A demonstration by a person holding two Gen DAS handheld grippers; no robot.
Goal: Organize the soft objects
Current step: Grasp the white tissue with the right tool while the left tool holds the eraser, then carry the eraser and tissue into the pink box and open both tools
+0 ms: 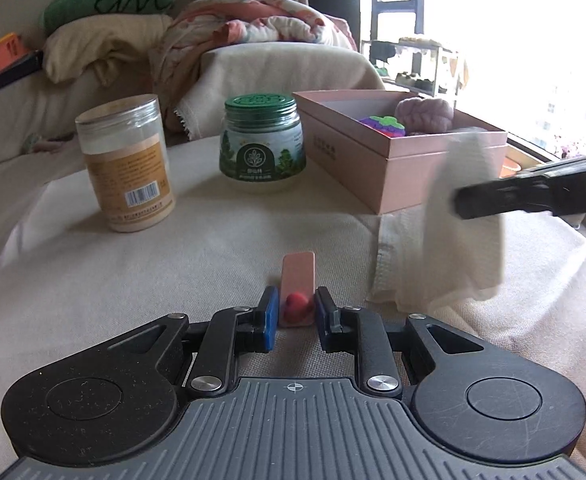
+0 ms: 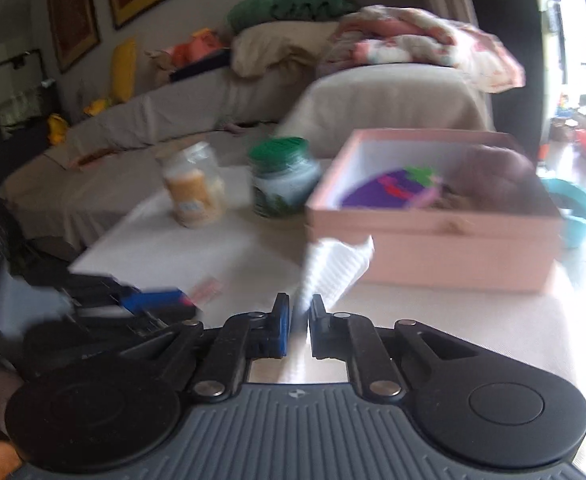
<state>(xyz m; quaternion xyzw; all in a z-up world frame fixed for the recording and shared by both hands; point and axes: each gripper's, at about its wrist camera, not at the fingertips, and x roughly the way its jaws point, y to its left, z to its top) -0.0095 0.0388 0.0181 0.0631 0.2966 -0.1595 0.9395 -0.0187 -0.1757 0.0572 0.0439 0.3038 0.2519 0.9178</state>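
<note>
My left gripper [image 1: 296, 305] is low over the cloth-covered table, its jaws closed around a small pink card with a red soft piece [image 1: 296, 306] on it. My right gripper [image 2: 297, 314] is shut on a white cloth [image 2: 329, 270] and holds it above the table in front of the pink box [image 2: 433, 256]. In the left wrist view the same cloth [image 1: 461, 228] hangs from the right gripper's finger [image 1: 493, 198] beside the pink box [image 1: 373, 152]. The box holds a purple plush [image 1: 425, 114] and a purple strawberry-shaped toy [image 1: 383, 125].
A tan-labelled clear jar [image 1: 127, 164] and a green-lidded jar [image 1: 262, 142] stand on the table left of the box. A sofa with pillows and a crumpled blanket [image 1: 249, 28] lies behind. A teal bucket [image 2: 577, 210] sits on the floor to the right.
</note>
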